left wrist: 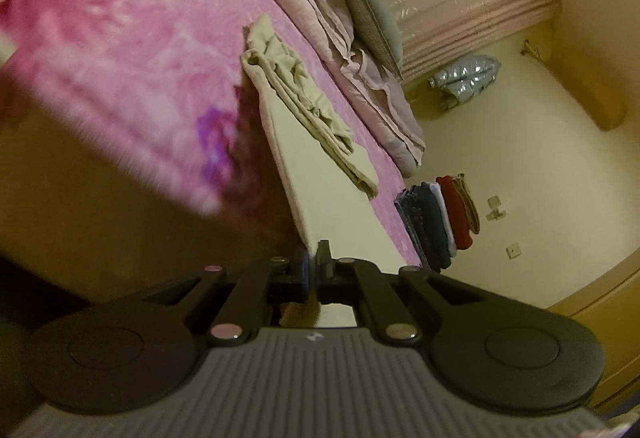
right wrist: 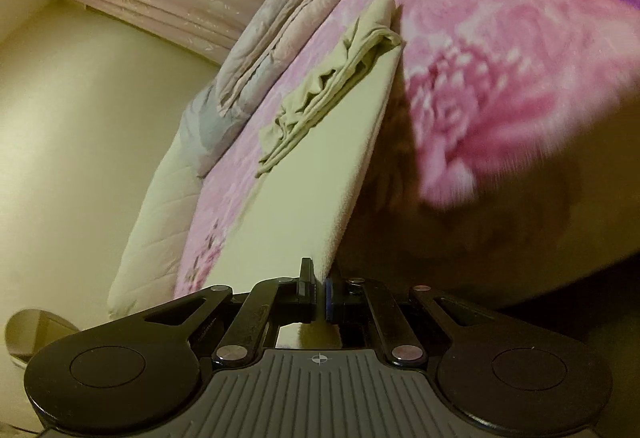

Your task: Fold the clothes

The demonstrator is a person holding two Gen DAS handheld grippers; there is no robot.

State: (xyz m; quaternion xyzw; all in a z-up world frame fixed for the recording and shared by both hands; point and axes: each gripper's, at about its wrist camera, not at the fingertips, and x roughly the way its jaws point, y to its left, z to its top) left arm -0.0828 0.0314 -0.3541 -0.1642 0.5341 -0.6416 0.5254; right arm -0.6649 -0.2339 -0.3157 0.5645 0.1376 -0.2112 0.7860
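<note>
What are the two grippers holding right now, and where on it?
Both hold the pale cloth: the left gripper and right gripper each pinch a near-edge corner.

Left gripper (left wrist: 313, 270): jaws were pinched together, nearly no gap, clamped on a thin cloth edge running off toward 12 o'clock. The blue pad sat at 9 o'clock of the seam and the black finger (left wrist: 325, 262) at 3. Linkage arms were folded in symmetrically.

Right gripper (right wrist: 320, 296): same state, jaws closed tight on a cloth edge. Here the blue pad sat at 3 o'clock and the black finger (right wrist: 306, 284) at 9. Both wrists were rolled, so each view was tilted.
</note>
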